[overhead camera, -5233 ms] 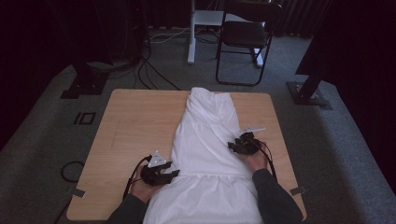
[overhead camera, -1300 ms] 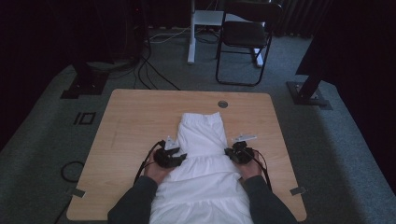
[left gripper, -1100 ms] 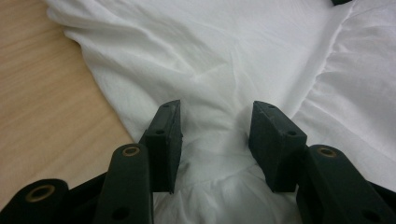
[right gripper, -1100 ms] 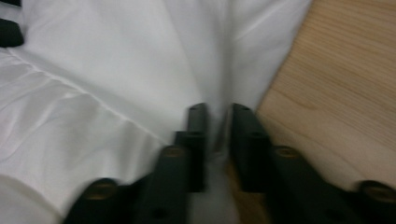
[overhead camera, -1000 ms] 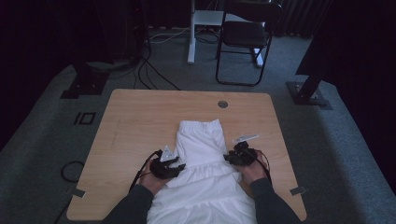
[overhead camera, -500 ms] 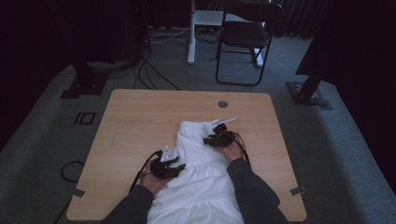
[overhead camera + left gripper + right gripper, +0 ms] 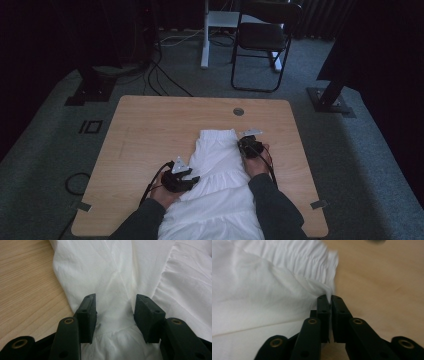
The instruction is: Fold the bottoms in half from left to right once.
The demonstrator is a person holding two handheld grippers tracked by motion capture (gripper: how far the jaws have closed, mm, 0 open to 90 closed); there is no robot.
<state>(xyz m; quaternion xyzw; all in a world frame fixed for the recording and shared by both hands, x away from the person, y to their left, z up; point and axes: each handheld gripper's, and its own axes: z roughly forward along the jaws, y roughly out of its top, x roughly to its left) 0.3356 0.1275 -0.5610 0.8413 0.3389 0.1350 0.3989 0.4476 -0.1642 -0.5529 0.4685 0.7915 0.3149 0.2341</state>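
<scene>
Right gripper (image 7: 329,298) has slid to the far right corner of the white dress (image 7: 220,175), pinching its edge. Left gripper (image 7: 115,312) stays wide apart over the dress on the table (image 7: 150,125).

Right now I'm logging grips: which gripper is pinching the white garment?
The right gripper: its jaws are shut on an edge of the garment beside the gathered band. The left gripper is open, its jaws spread over the cloth.
</scene>
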